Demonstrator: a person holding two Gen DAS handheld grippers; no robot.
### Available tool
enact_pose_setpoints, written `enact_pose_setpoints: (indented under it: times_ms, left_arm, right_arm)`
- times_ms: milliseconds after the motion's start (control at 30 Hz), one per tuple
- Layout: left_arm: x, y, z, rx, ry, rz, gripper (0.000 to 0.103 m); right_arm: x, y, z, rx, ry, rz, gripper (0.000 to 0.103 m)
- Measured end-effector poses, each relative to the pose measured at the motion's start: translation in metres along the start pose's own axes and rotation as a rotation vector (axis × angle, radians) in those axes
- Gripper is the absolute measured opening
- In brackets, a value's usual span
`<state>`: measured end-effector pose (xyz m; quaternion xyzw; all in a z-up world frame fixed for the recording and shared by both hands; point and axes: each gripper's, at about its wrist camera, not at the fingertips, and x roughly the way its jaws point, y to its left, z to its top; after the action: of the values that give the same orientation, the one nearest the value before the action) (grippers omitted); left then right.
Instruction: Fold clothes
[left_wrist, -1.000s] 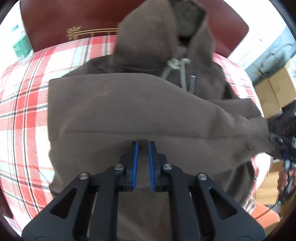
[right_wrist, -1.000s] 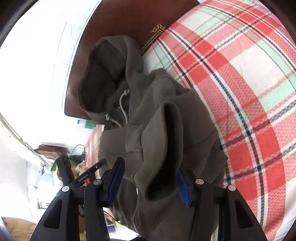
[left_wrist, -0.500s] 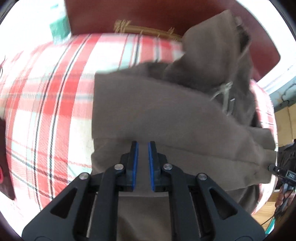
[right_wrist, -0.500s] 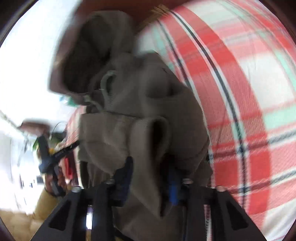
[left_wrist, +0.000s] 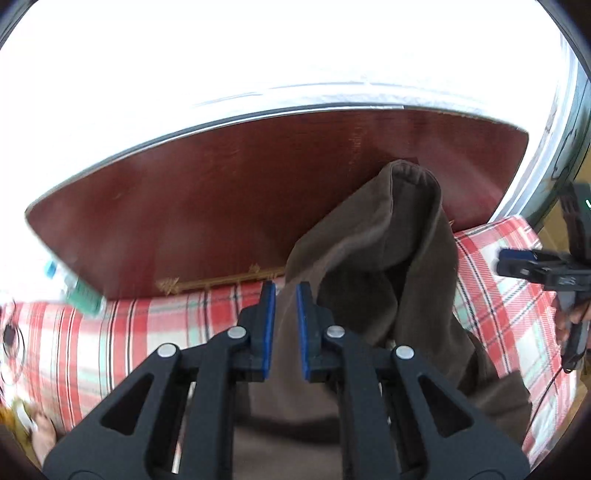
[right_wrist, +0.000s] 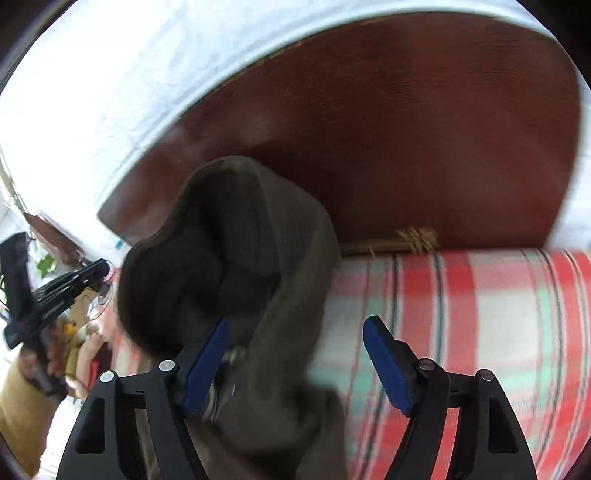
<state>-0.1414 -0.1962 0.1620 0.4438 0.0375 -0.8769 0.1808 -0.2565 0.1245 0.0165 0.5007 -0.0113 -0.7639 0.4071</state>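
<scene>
A brown hoodie (left_wrist: 388, 258) hangs lifted over the red plaid bed (left_wrist: 147, 332), its hood peaking in front of the headboard. My left gripper (left_wrist: 285, 286) is shut on a thin fold of the hoodie, and brown cloth shows between the blue pads. In the right wrist view the hoodie (right_wrist: 240, 240) droops between the jaws of my right gripper (right_wrist: 295, 323), which are opening. The cloth lies against the left pad (right_wrist: 207, 358) and the right pad stands clear of it. Each gripper also shows in the other's view, the right gripper (left_wrist: 532, 262) and the left gripper (right_wrist: 74, 280).
A dark red wooden headboard (right_wrist: 406, 129) rises behind the plaid sheet (right_wrist: 480, 314), with a white wall above. A green-labelled bottle (left_wrist: 79, 291) stands at the bed's left side. A person's hand (right_wrist: 37, 358) holds the left gripper's handle.
Both grippers rose and tipped up toward the headboard, lifting the hoodie off the bed. The right jaws widened and no longer pinch the bunched cloth. The left jaws stayed closed on the fabric.
</scene>
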Motion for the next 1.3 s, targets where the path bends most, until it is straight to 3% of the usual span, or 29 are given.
enact_pose_setpoints:
  times_ms: [200,367,433,467,500,533,633,733,900,967,1033,1067,1100,1133,1167,1300]
  left_arm:
    - [0.04,-0.032,0.013,0.098,0.061,0.011,0.012]
    - [0.043,-0.045,0.006,0.128,0.066,-0.083,0.015]
    - [0.035,-0.045,0.003,0.106,0.037,-0.14,0.041]
    - [0.03,-0.04,0.001,0.065,0.013,-0.185,0.078]
    - [0.024,-0.034,-0.001,0.016,-0.014,-0.236,0.102]
    - [0.019,-0.03,-0.003,-0.016,-0.041,-0.261,0.103]
    - [0.011,-0.026,-0.002,-0.021,-0.065,-0.206,0.103]
    - [0.015,-0.023,0.002,-0.038,-0.04,-0.246,0.103]
    - [0.018,-0.062,-0.003,0.148,-0.038,-0.237,0.103]
    - [0.027,-0.074,-0.005,0.204,-0.016,-0.191,0.102]
    - [0.04,-0.081,-0.004,0.234,0.019,-0.146,0.093]
    - [0.048,-0.082,-0.003,0.236,0.042,-0.132,0.08]
    - [0.056,-0.079,-0.002,0.221,0.074,-0.119,0.058]
    - [0.064,-0.075,-0.001,0.201,0.108,-0.104,0.045]
    - [0.07,-0.07,0.0,0.181,0.127,-0.093,0.025]
    - [0.061,-0.049,0.003,0.122,0.109,-0.073,0.015]
  right_arm:
    - [0.068,0.008,0.046,-0.057,0.021,-0.044,0.078]
    - [0.085,0.01,0.051,-0.104,0.036,-0.058,0.078]
    - [0.084,0.007,0.049,-0.1,0.034,-0.038,0.078]
    - [0.082,0.005,0.047,-0.092,0.032,-0.029,0.078]
    - [0.08,0.003,0.045,-0.079,0.026,-0.014,0.078]
    - [0.078,0.001,0.044,-0.07,0.025,0.007,0.078]
    - [0.073,-0.002,0.042,-0.07,0.022,0.023,0.078]
    - [0.072,-0.001,0.045,-0.087,0.005,0.016,0.078]
    - [0.078,-0.002,0.049,-0.081,0.003,0.031,0.077]
    - [0.079,0.0,0.049,-0.099,0.005,0.035,0.066]
    - [0.077,0.003,0.05,-0.12,0.002,0.031,0.03]
    - [0.074,0.003,0.05,-0.121,0.002,0.032,0.023]
    - [0.069,0.004,0.049,-0.118,-0.002,0.039,0.019]
    - [0.064,0.005,0.048,-0.116,-0.006,0.047,0.016]
    - [0.057,0.007,0.047,-0.127,-0.013,0.061,0.015]
    - [0.02,0.033,0.04,-0.222,-0.06,0.104,0.013]
